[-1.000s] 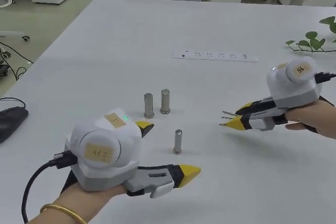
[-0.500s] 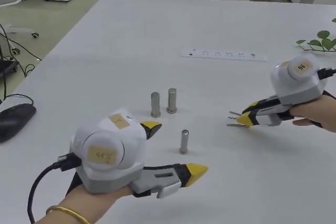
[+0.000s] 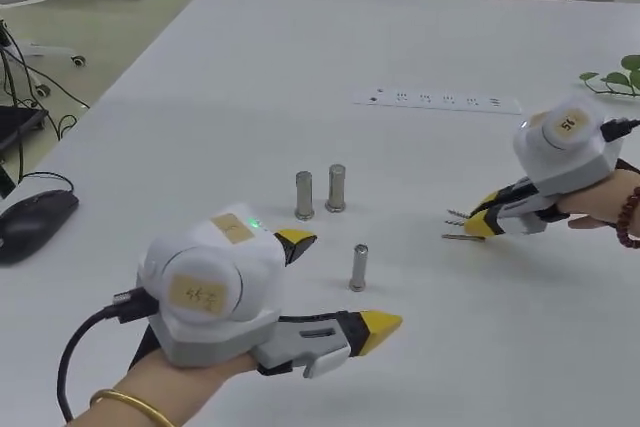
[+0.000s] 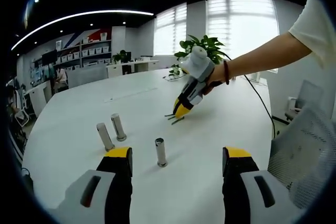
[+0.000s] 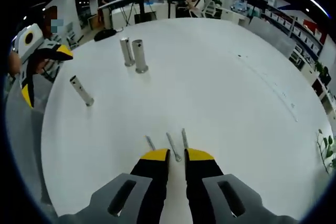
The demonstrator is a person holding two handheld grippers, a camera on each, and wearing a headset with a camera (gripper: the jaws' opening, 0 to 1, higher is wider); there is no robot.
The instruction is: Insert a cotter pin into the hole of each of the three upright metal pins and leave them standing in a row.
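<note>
The thin wire cotter pins [image 5: 173,147] are partly hidden between the right gripper [image 5: 177,155] fingers (nearly closed upon them); how many are pinched cannot be told. The left gripper [image 4: 177,155] fingers are spread wide, holding nothing. Three smooth cylindrical metal pins [image 3: 336,188] are seen upright at mid-frame on the white worktop [image 3: 250,77].

White, yellow-tipped left claw [image 3: 342,280]; gold bangle [image 3: 125,402]

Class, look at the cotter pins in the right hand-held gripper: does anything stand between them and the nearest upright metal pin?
Nothing visible does. Bare table separates the cotter pins, held in the right hand-held gripper, from the nearest metal pin; the open left hand-held gripper sits on that pin's other side.
</note>
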